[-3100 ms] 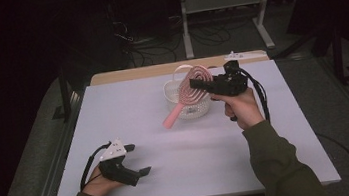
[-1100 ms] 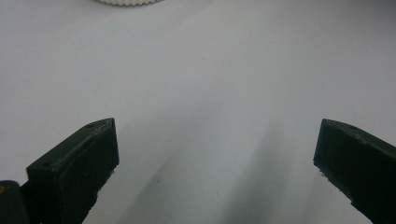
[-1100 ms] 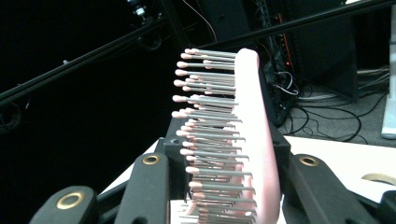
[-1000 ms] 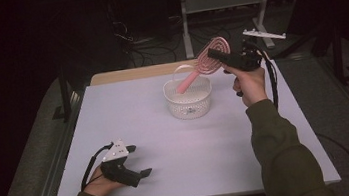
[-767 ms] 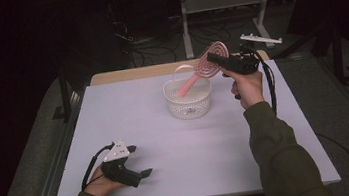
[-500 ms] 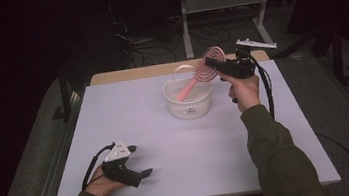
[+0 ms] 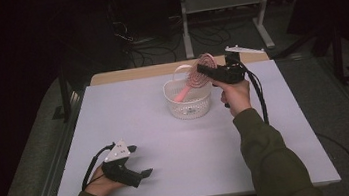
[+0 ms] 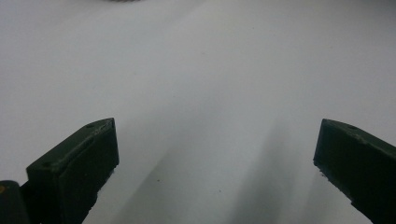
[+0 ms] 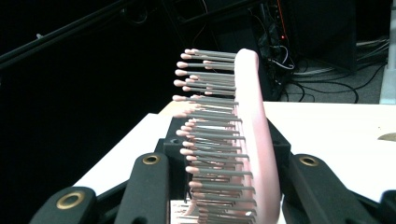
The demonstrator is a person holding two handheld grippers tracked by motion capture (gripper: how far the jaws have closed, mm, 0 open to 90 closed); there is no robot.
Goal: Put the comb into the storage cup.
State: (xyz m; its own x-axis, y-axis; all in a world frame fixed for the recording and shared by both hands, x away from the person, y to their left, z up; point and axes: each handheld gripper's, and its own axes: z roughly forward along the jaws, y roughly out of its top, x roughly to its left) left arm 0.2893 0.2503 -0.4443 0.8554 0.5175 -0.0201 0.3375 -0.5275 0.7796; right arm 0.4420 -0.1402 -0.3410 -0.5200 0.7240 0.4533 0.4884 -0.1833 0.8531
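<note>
Dark surroundings with cables and a metal rack frame border a white table (image 7: pixel 165 124) that carries 1 white perforated basket (image 7: pixel 189 103) at its far centre. At the right, the right gripper (image 7: pixel 202 69) is clamped on the head of a pink hairbrush (image 7: pixel 195 79), with the head raised above the basket's far right rim and the handle angled down and left into the basket; this hold probably serves to lower the handle in first, so that the brush comes to rest inside the walls. In the right gripper view the hairbrush head (image 9: pixel 243 140) stands on edge between the 2 black jaws, bristles pointing left, the pads pressing on both faces. The brush therefore lies directly in the claw, its head protruding beyond the jaw tips. At the near left, the left gripper (image 7: pixel 144 174) rests on the table well apart from the basket, its jaws spread wide over bare white surface and holding nothing, apparently parked while the right hand works.
</note>
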